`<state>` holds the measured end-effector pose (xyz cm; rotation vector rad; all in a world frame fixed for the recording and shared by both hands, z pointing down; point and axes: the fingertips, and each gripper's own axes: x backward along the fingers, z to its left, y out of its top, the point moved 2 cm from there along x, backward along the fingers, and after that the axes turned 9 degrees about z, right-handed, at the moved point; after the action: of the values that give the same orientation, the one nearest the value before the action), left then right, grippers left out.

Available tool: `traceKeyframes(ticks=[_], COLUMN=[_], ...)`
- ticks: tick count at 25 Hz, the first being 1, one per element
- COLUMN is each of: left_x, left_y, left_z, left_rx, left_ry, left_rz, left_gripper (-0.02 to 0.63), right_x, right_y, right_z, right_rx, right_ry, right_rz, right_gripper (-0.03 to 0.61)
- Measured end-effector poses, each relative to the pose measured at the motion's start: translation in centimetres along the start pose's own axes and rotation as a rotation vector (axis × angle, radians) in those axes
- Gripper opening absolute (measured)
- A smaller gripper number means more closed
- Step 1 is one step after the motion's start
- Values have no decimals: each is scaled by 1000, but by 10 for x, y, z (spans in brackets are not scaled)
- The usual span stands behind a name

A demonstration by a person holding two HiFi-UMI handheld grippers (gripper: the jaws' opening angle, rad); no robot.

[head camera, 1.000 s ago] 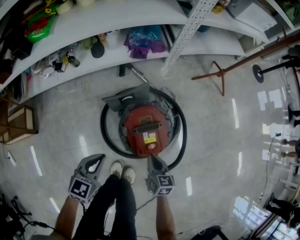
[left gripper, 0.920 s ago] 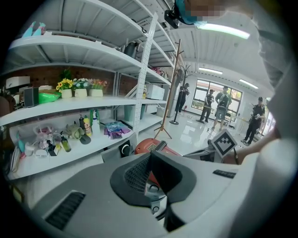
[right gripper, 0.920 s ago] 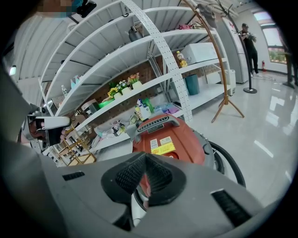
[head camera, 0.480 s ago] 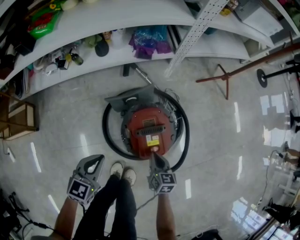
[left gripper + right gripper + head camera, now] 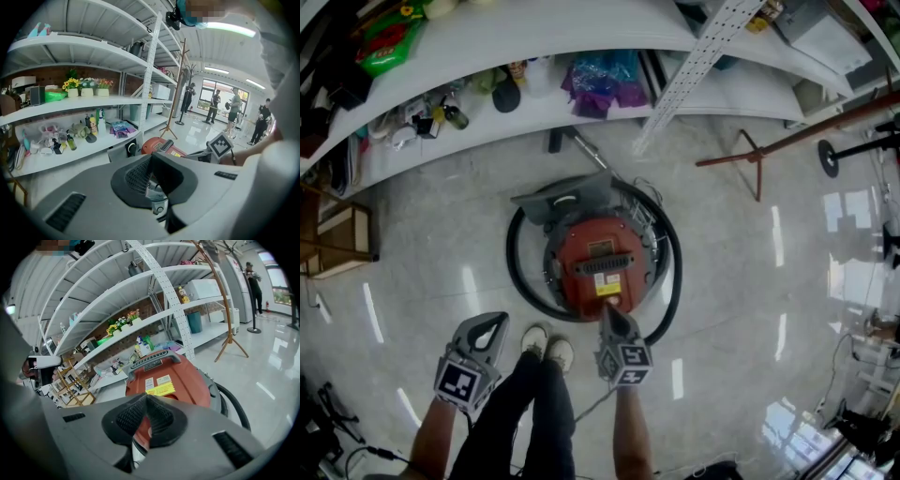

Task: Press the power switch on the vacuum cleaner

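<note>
**Right gripper's tip at the near edge of the red vacuum cleaner, ready to press**

We see the vacuum cleaner [image 5: 598, 267] standing on the floor in front of the shelves [image 5: 581, 103], ringed by its black hose [image 5: 517, 272]. The right gripper [image 5: 609, 313] has its jaws together with nothing in them, and their tip is at the near rim of the red lid. The left gripper [image 5: 492, 324] is also closed and empty, and hangs well apart by the person's leg. The power switch probably sits under the right jaw tips, but we cannot make it out clearly. We judge the canister heavy and rigid, so it should stay put under a push. The switch needs no grasp, only a firm, straight press with the closed tip. If steadying is needed, the top handle [image 5: 152, 361] is where we would hold.
</note>
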<state>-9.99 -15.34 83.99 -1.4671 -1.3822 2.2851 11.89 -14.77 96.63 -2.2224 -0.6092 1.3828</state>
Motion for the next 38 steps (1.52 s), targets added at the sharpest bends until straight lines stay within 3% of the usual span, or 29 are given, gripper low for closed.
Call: traceKeyframes(ticks=[29,34,38], left_x=[-9,-10,-9], left_y=[-7,-8,-10], left_z=[4,6,11], left_rx=[36,28,33], left_ry=[-17,-18,-10], left_rz=[4,6,5], left_gripper=[6,6,6], right_x=[-9,-18,-20], right_y=[-1,-1,-1], right_z=[1,6,4], right_rx=[67,124,88], right_ry=[-42,-78,-71], right_rz=[41,43,30], right_gripper=[12,12,12])
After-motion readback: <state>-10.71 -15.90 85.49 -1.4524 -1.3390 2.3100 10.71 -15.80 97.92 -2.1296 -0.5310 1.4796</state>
